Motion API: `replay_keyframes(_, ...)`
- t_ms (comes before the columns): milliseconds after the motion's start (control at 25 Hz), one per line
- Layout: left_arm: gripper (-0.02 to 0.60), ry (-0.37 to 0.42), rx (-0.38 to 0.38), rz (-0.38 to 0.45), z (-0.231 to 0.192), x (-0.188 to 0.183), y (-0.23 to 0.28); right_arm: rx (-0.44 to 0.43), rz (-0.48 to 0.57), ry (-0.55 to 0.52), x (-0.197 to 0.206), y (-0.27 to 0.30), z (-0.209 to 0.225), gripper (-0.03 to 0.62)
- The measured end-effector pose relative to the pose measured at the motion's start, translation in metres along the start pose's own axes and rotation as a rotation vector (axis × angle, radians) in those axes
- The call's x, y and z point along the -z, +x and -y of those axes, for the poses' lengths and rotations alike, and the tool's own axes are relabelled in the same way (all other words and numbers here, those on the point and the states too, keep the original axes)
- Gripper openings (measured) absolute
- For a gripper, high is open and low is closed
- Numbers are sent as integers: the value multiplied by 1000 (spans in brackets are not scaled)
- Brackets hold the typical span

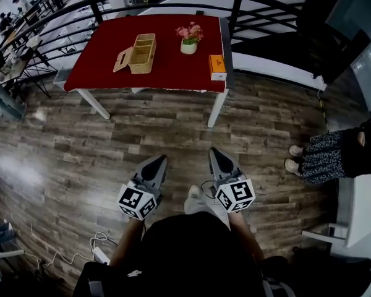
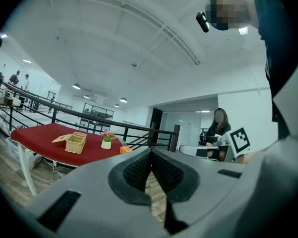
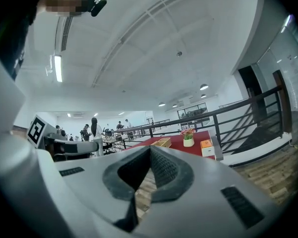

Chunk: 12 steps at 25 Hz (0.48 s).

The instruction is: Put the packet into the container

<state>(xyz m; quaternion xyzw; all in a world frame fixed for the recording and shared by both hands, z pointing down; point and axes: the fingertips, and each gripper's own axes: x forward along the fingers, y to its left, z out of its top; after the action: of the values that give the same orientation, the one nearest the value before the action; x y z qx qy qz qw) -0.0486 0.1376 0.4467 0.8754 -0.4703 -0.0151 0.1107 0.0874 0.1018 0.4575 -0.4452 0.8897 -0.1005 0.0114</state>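
An orange and white packet (image 1: 217, 67) lies at the right edge of the red table (image 1: 111, 67), far ahead of me. The container, a wicker basket (image 1: 142, 52) with its lid flipped open to the left, stands mid-table. My left gripper (image 1: 160, 161) and right gripper (image 1: 215, 153) are held side by side low over the wooden floor, well short of the table, both shut and empty. In the left gripper view the shut jaws point toward the basket (image 2: 75, 143) and packet (image 2: 125, 149). The right gripper view shows the packet (image 3: 206, 147) beside the basket (image 3: 163, 142).
A small pot of pink flowers (image 1: 189, 40) stands between basket and packet. A black railing (image 1: 235, 8) runs behind the table. A person's legs (image 1: 321, 156) are at the right by white furniture (image 1: 358, 209). Cables (image 1: 86, 249) lie on the floor at lower left.
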Motion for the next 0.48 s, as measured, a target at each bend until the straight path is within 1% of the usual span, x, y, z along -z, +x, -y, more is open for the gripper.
replay_keyframes(240,9,7,-17,-7,-17,-9,60,-17,-7,12,-10,41,52,20)
replay_keyframes(480,9,-4,-61,-22,-36,-3,88,-49,-20,27,-6,72,77,20)
